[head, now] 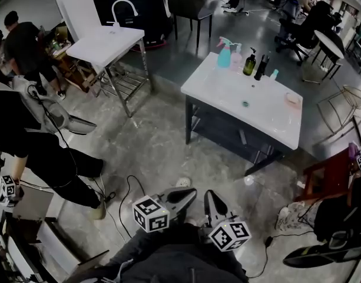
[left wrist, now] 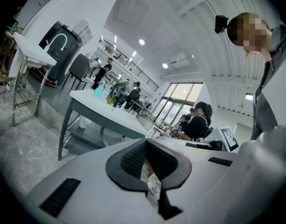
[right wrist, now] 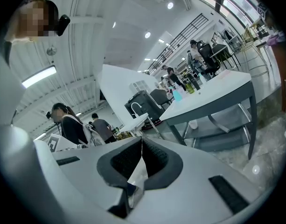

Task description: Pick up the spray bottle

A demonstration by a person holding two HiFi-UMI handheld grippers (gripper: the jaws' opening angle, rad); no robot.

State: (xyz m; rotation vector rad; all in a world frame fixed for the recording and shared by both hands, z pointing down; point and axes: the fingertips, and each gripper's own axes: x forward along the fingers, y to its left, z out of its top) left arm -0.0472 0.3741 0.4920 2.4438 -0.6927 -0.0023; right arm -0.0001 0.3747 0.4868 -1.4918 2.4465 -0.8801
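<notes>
Standing at the far edge of the white table (head: 268,114), the teal spray bottle (head: 224,53) carries print that is unreadable (perhaps too small). Both the left gripper (head: 189,194) and right gripper (head: 211,198) are clenched empty, well apart from it.

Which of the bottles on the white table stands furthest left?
The turquoise spray bottle; the pale pink sprayer and dark bottles stand to its right.

Bright ceiling lights (left wrist: 141,42), fisheye bend, dark corners
</notes>
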